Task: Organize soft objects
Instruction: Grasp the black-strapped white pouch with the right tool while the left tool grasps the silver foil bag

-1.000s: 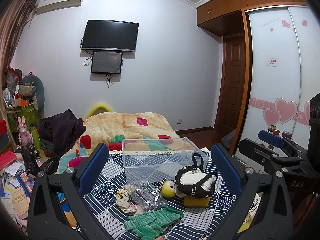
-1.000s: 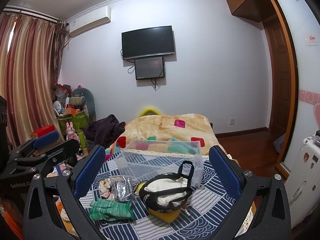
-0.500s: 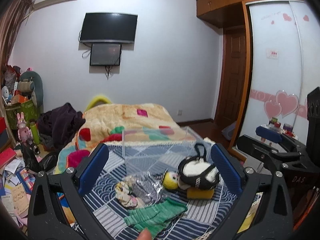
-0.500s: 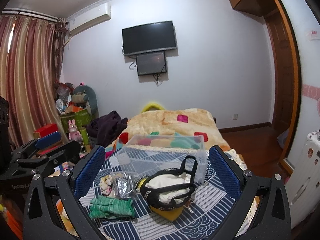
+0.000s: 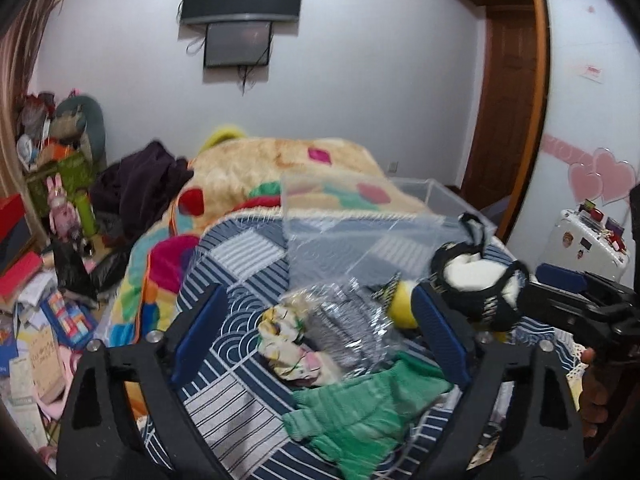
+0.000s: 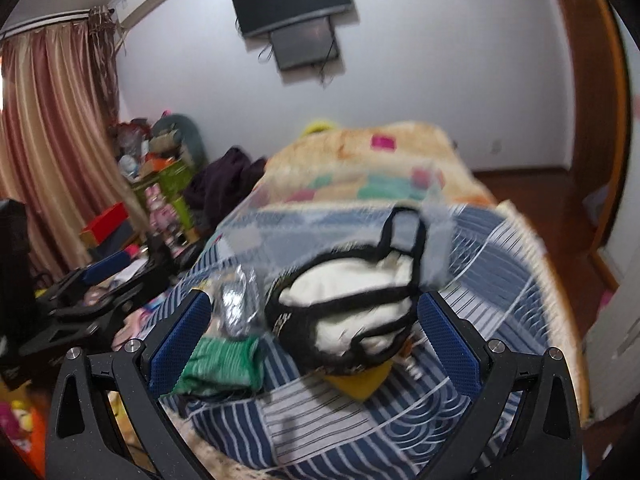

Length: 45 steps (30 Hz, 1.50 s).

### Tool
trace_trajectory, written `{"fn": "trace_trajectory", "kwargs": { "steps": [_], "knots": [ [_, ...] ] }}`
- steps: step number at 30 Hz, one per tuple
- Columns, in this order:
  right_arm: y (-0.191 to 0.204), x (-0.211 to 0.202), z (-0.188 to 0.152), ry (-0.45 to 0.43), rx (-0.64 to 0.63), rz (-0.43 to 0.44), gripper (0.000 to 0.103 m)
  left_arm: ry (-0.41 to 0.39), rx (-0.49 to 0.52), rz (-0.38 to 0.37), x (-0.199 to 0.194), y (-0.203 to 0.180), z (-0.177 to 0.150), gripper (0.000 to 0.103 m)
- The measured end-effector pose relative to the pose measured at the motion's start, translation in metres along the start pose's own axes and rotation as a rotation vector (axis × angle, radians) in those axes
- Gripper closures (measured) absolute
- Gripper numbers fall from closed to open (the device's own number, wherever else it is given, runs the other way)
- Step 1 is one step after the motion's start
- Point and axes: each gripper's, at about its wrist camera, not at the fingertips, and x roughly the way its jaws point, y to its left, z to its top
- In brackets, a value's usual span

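**Both grippers spread over the soft pile**

The left gripper [image 5: 318, 326] hangs released above the sock bundle [image 5: 286, 346] and green gloves [image 5: 352, 412] near the patterned cloth's [image 5: 236, 412] front edge. The right gripper [image 6: 314, 330] — equally unclenched — frames the black-and-white pouch [image 6: 346, 312], clear bin [image 6: 320, 232] just behind.

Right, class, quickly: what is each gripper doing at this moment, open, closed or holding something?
Left gripper: open, holding nothing, above the green gloves.
Right gripper: open, holding nothing, jaws either side of the black-and-white bag.
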Motion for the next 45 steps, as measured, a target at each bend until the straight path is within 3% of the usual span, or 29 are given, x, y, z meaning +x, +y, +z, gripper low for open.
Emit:
{"fn": "trace_trajectory", "kwargs": {
  "steps": [9,16,18,22,25,26,27,31,36,37,41,45],
  "knots": [
    [-0.011,0.027,-0.007,0.082,0.024,-0.091,0.000,0.136,-0.134,-0.024,0.048,0.038,-0.018,0.025],
    [-0.022,0.030,-0.011,0.081,0.075,-0.095,0.002,0.166,-0.166,-0.061,0.055,0.039,-0.018,0.036],
    [-0.019,0.028,-0.010,0.067,0.053,-0.094,0.014,0.148,-0.135,-0.086,0.049,0.026,-0.013,0.036],
    [-0.016,0.030,-0.008,0.055,0.026,-0.085,0.024,0.138,-0.074,-0.112,0.046,0.005,-0.008,0.036],
    [-0.019,0.032,-0.008,0.058,0.030,-0.076,0.035,0.154,-0.035,-0.068,0.052,-0.005,-0.008,0.036],
    [-0.020,0.033,-0.008,0.061,0.039,-0.067,0.043,0.158,-0.025,-0.057,0.054,-0.007,-0.009,0.036],
    [-0.023,0.033,-0.008,0.069,0.047,-0.050,0.049,0.169,-0.025,-0.057,0.057,-0.008,-0.009,0.036],
    [-0.027,0.028,-0.007,0.050,0.066,-0.044,0.055,0.224,-0.049,-0.079,0.071,-0.008,-0.014,0.036],
    [-0.027,0.017,-0.005,0.006,0.057,-0.036,0.075,0.263,-0.048,-0.088,0.084,-0.012,-0.023,0.036],
    [-0.026,0.016,-0.005,0.000,0.055,-0.040,0.076,0.256,-0.040,-0.086,0.083,-0.014,-0.024,0.038],
    [-0.025,0.011,-0.003,-0.022,0.051,-0.046,0.077,0.252,-0.039,-0.106,0.081,-0.017,-0.025,0.066],
    [-0.027,0.001,0.001,-0.064,0.064,-0.044,0.077,0.233,-0.030,-0.109,0.073,-0.017,-0.023,0.079]
  ]
}}
